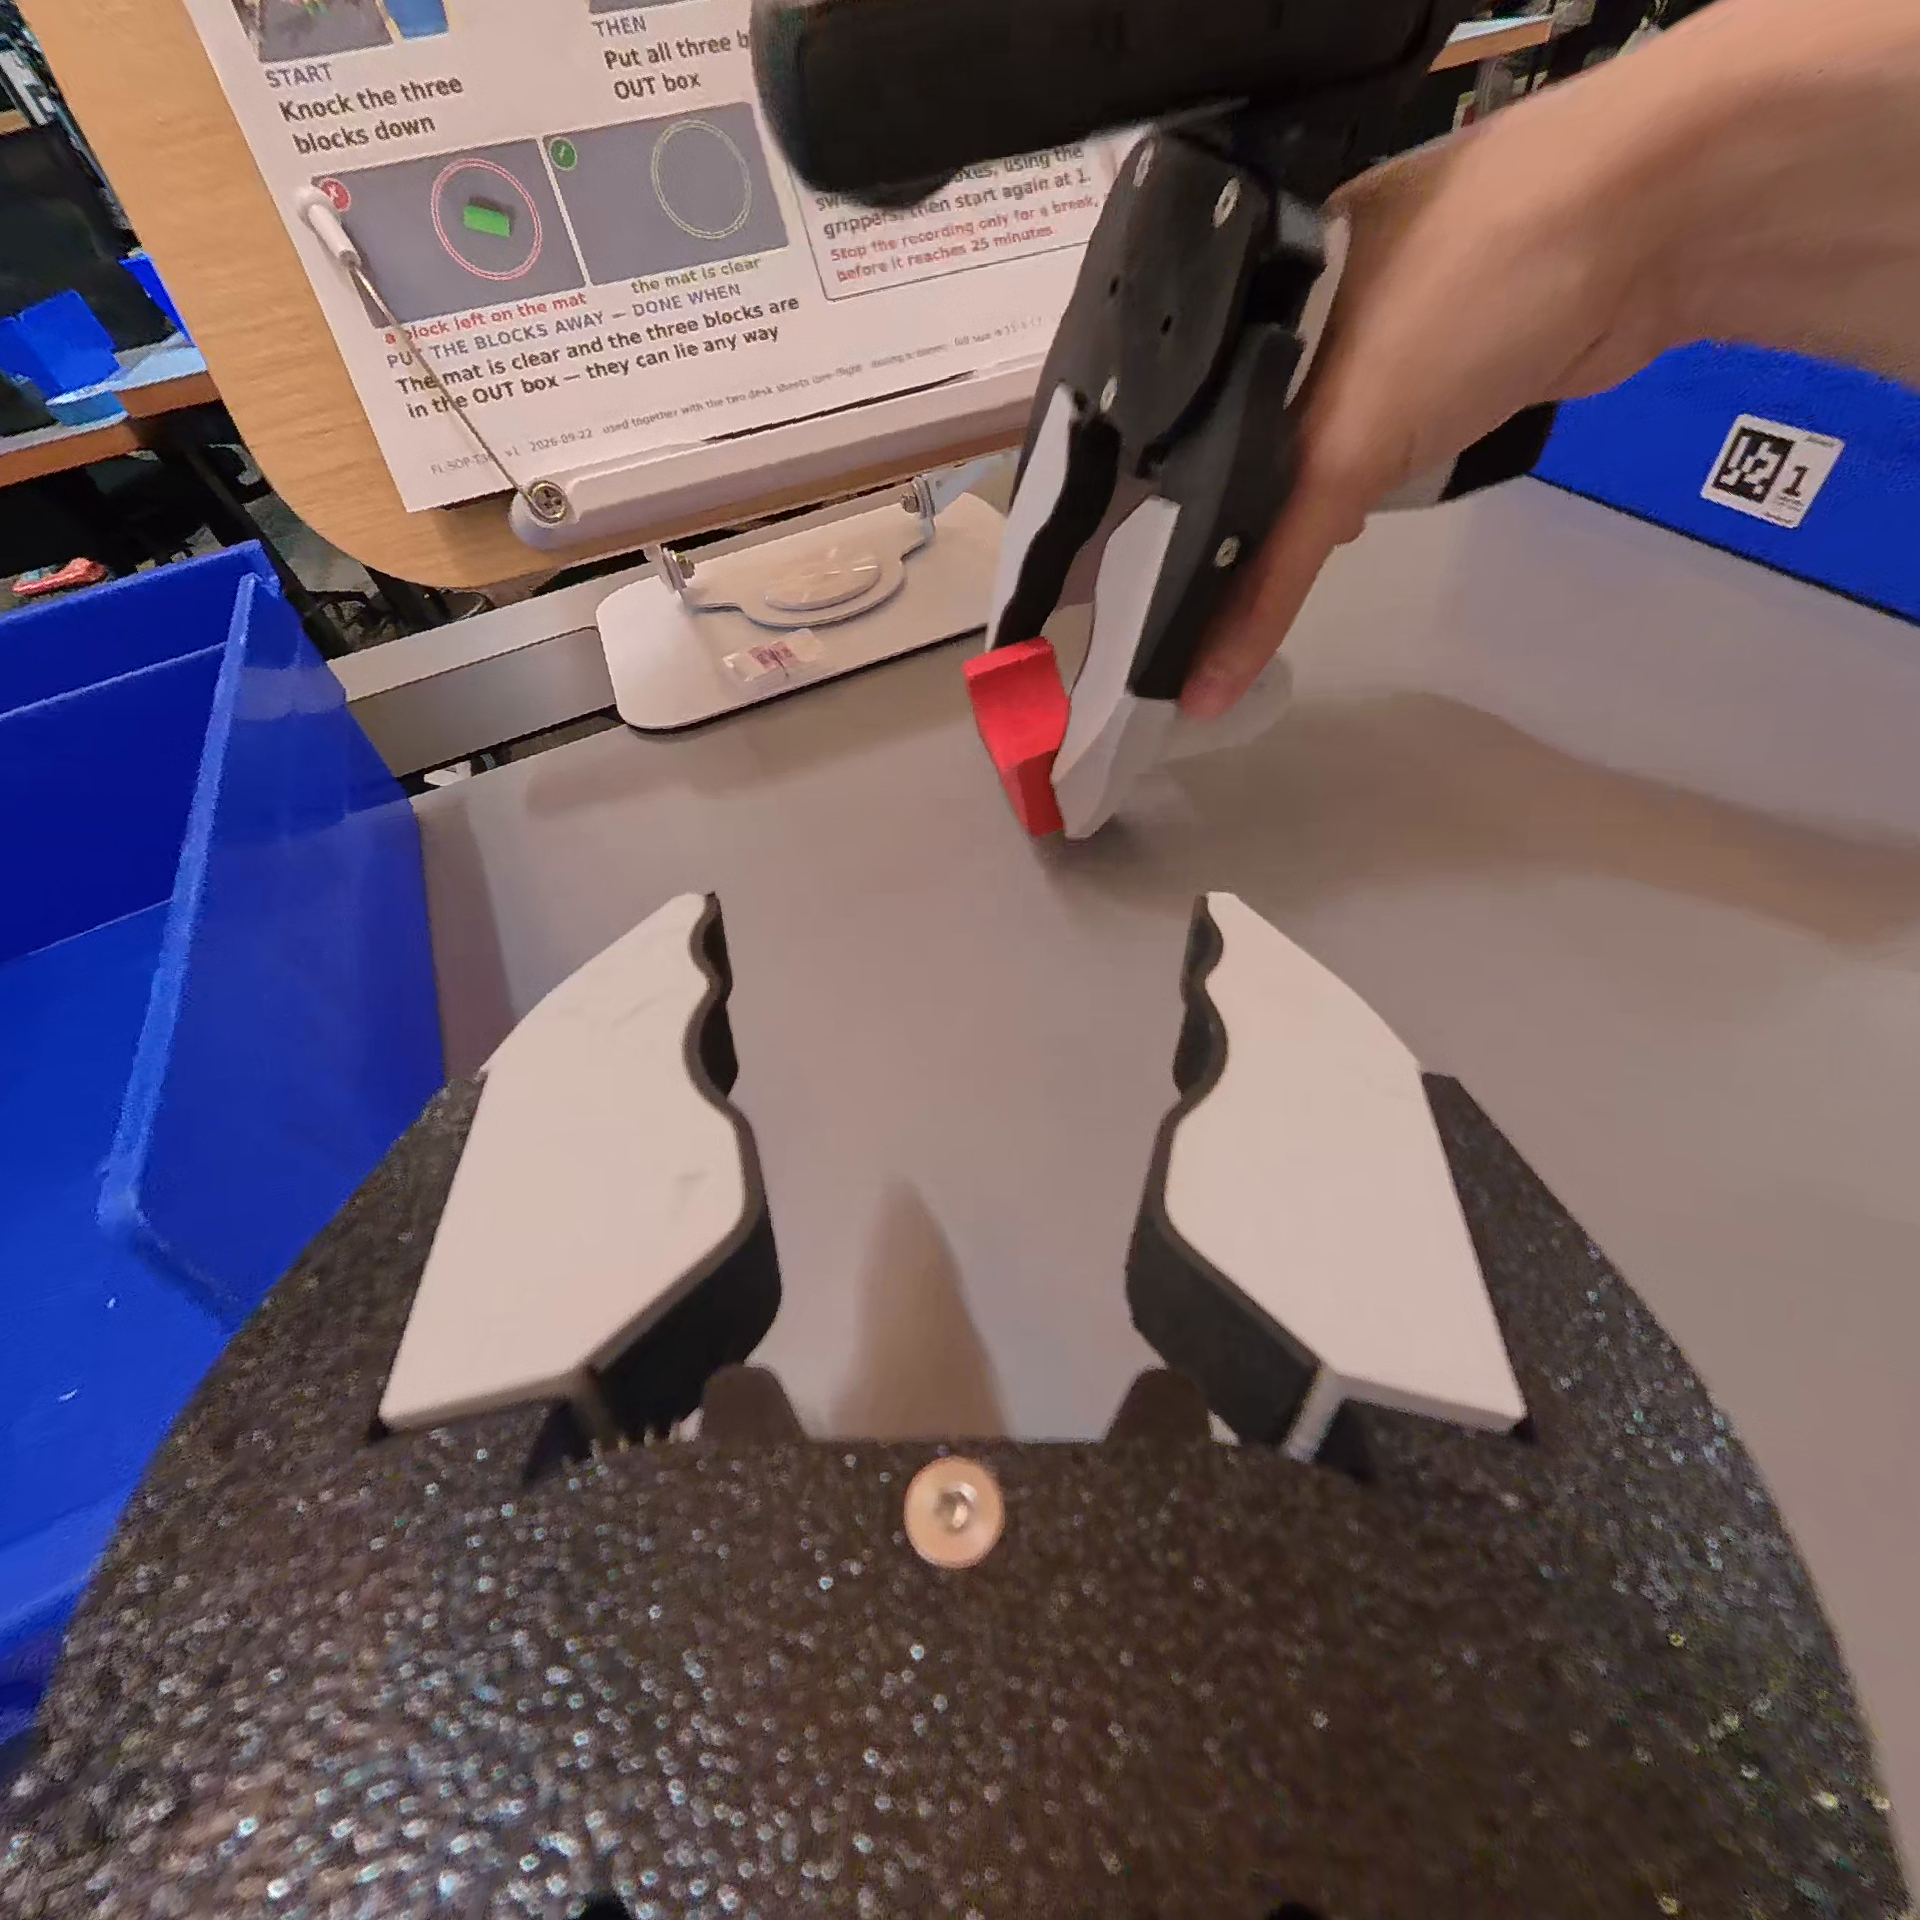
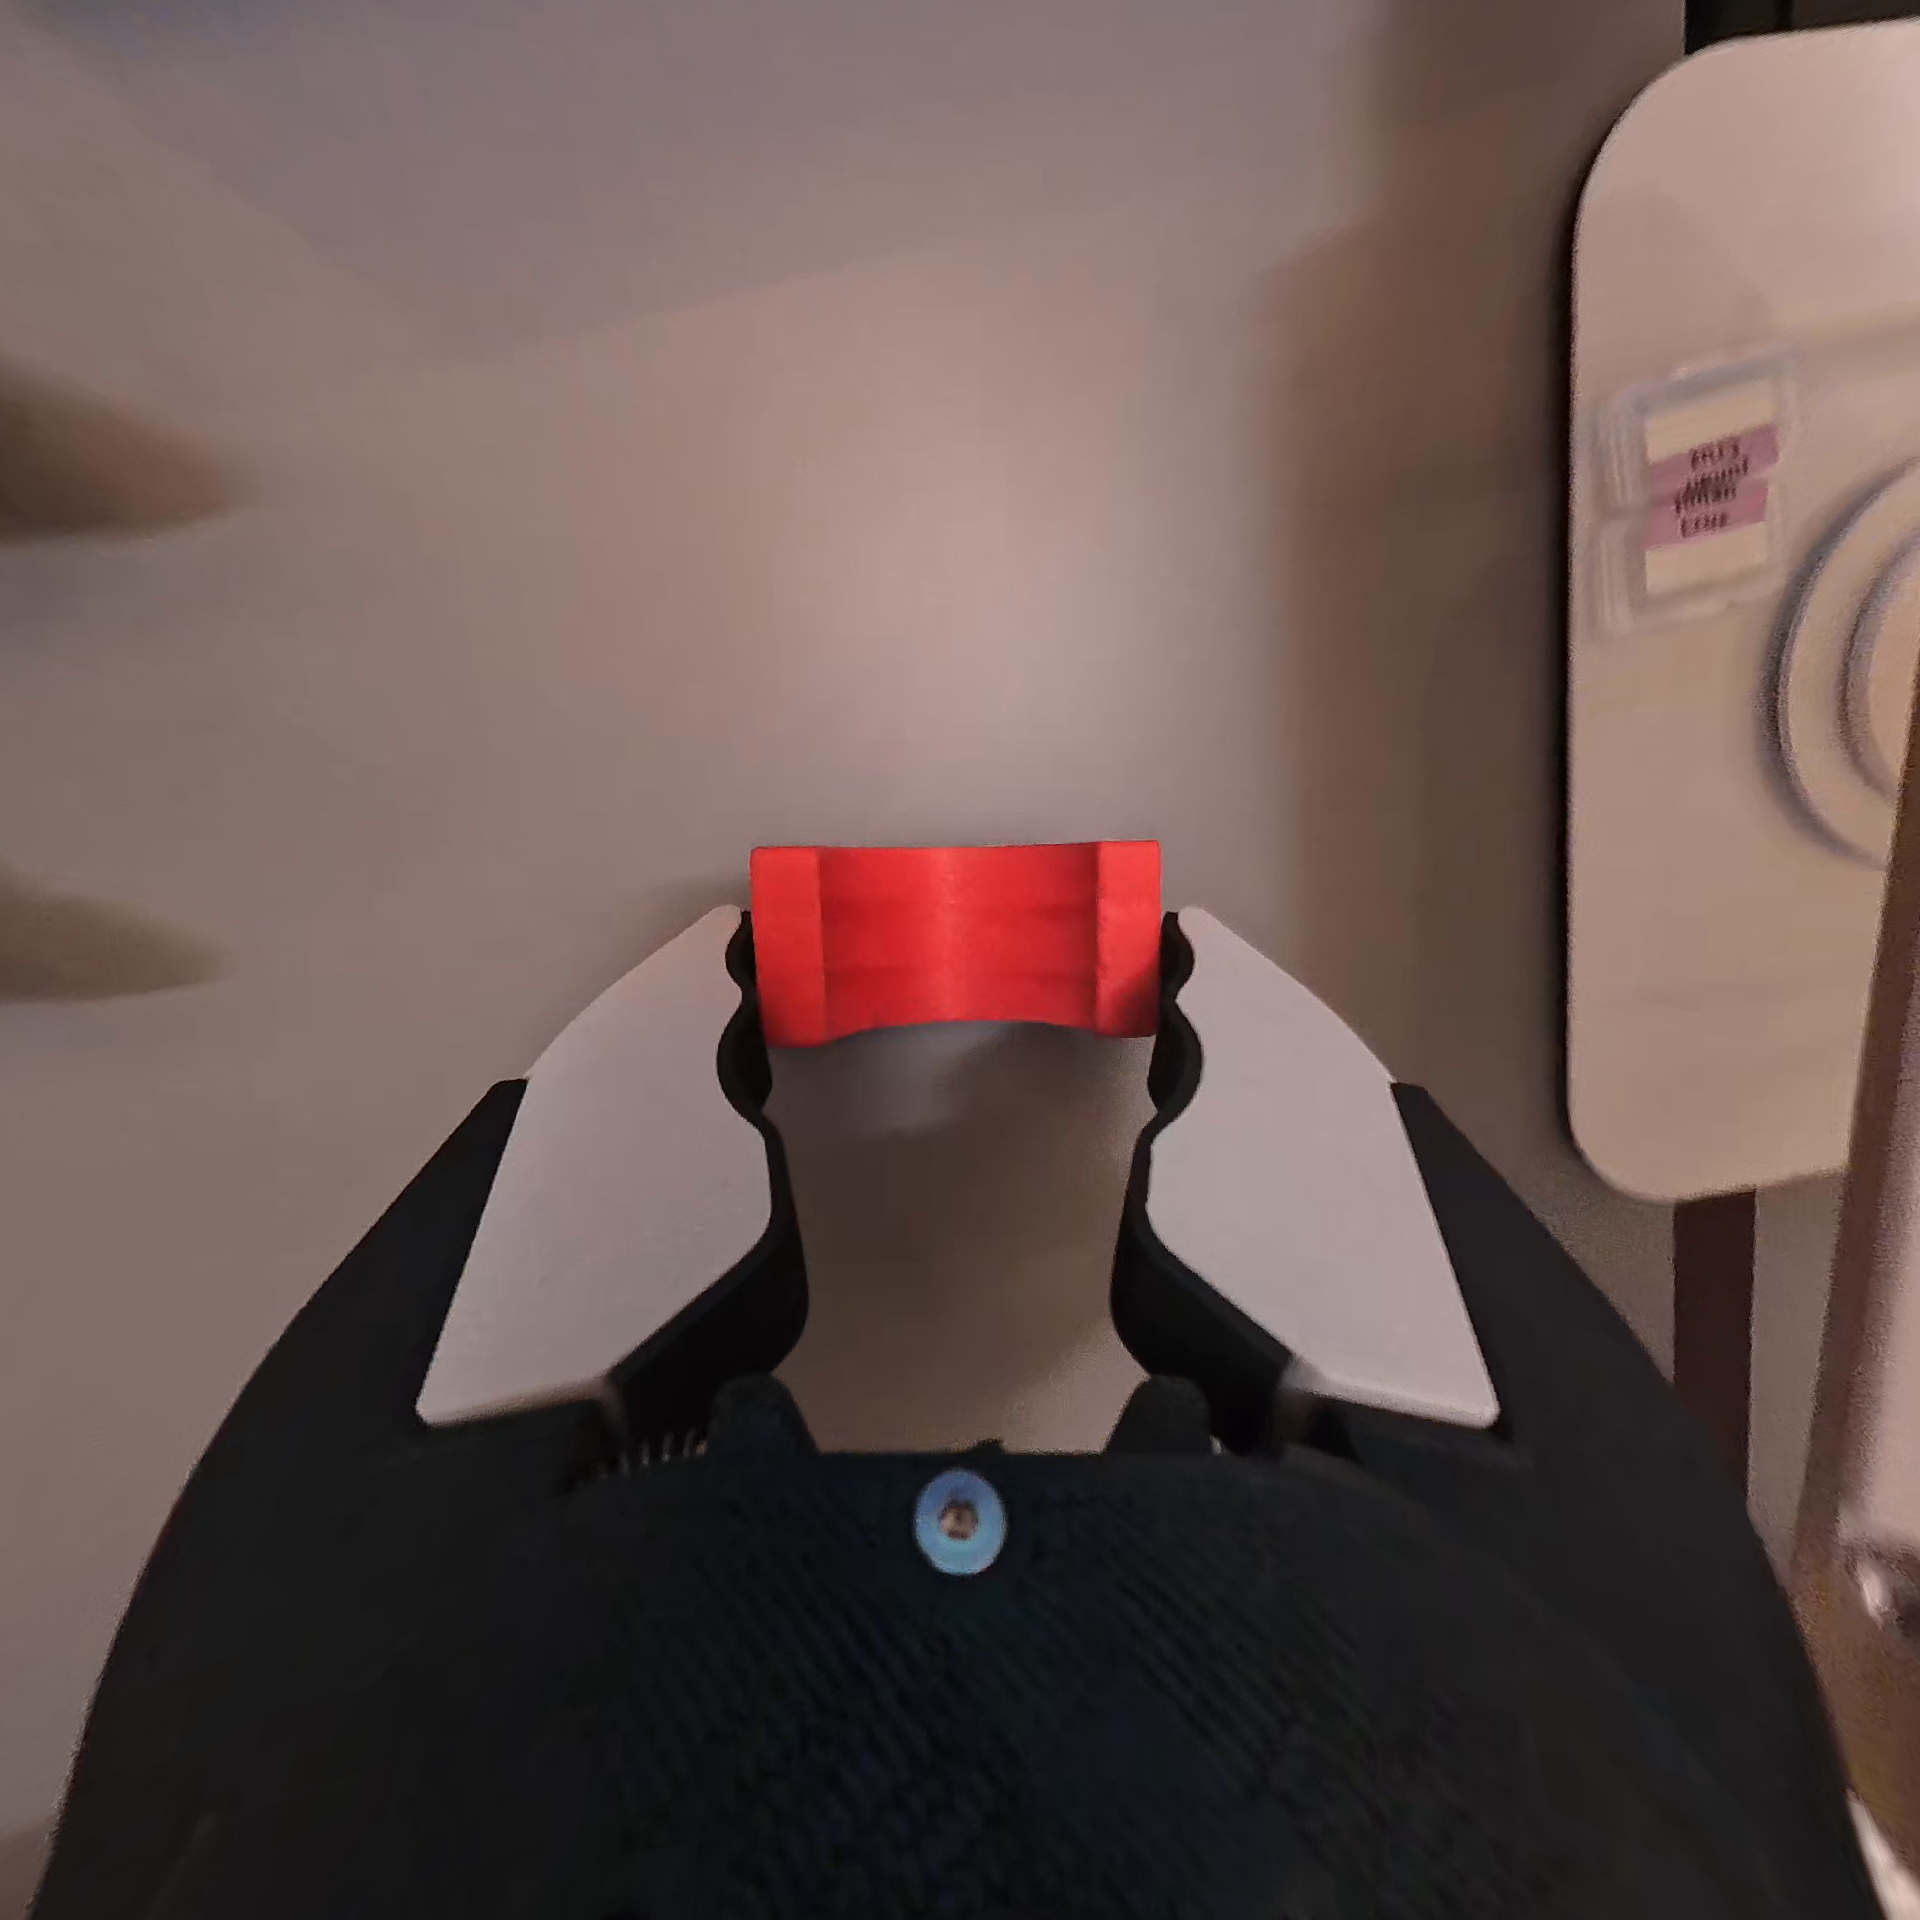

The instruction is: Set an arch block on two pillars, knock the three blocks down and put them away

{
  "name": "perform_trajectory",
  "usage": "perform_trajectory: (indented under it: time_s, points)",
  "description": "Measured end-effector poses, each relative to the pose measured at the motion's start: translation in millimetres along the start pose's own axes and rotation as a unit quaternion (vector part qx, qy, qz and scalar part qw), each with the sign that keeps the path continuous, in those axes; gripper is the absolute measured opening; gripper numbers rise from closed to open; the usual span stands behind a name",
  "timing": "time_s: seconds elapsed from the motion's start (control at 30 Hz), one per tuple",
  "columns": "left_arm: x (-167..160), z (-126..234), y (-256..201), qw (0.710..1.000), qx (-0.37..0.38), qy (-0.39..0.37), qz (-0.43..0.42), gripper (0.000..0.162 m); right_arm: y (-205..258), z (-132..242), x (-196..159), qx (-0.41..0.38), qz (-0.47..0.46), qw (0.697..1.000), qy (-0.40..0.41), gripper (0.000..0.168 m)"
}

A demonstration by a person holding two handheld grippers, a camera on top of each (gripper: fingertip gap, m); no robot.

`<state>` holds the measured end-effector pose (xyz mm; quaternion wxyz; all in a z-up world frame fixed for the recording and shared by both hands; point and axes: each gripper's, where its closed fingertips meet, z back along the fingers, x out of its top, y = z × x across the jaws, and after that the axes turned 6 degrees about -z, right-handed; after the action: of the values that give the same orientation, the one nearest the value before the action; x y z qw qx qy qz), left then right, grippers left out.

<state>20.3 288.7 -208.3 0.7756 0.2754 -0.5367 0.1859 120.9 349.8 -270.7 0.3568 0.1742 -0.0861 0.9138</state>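
A red block with a concave face sits between the fingertips of my right gripper, and both pads press its ends. In the left wrist view the right gripper points steeply down, held by a person's hand. There the red block stands tilted, with its lower corner at the grey mat. My left gripper is open and empty. It hovers over the mat, short of the block.
A blue bin stands at the left of the mat. Another blue bin with a tag is at the far right. A printed sheet stands on a white stand base, which also shows in the right wrist view.
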Motion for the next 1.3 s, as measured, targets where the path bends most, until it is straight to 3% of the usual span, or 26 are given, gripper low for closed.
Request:
perform_trajectory:
  time_s: [0.2, 0.33, 0.47, 0.57, 0.67, 0.83, 1.13, 1.3]
  points:
    - [-1, 0, -4, 1.000, -0.003, 0.004, -0.008, 0.083, 11, 76, -32, -0.021, -0.043, 0.999, -0.003, 0.073]
    - [1, 2, -10, 1.000, -0.024, 0.005, 0.005, 0.083, -13, 146, -69, -0.100, -0.080, 0.991, -0.028, 0.073]
    - [5, 3, -15, 0.999, -0.036, -0.003, 0.021, 0.081, -56, 210, -144, -0.204, -0.172, 0.964, -0.001, 0.073]
    - [1, 2, -22, 0.999, -0.049, 0.015, 0.017, 0.083, -79, 237, -209, -0.244, -0.266, 0.932, 0.022, 0.073]
    - [5, 3, -28, 0.998, -0.057, 0.008, 0.017, 0.082, -92, 243, -267, -0.265, -0.335, 0.904, 0.041, 0.073]
    - [0, 1, -33, 0.998, -0.057, 0.018, 0.000, 0.082, -100, 219, -324, -0.236, -0.440, 0.867, 0.019, 0.073]
    - [-4, -2, -39, 0.997, -0.069, 0.025, -0.002, 0.081, -116, 199, -371, -0.255, -0.511, 0.821, 0.014, 0.073]
    - [-6, -3, -45, 0.996, -0.076, 0.033, -0.015, 0.081, -122, 203, -374, -0.277, -0.522, 0.807, -0.021, 0.075]
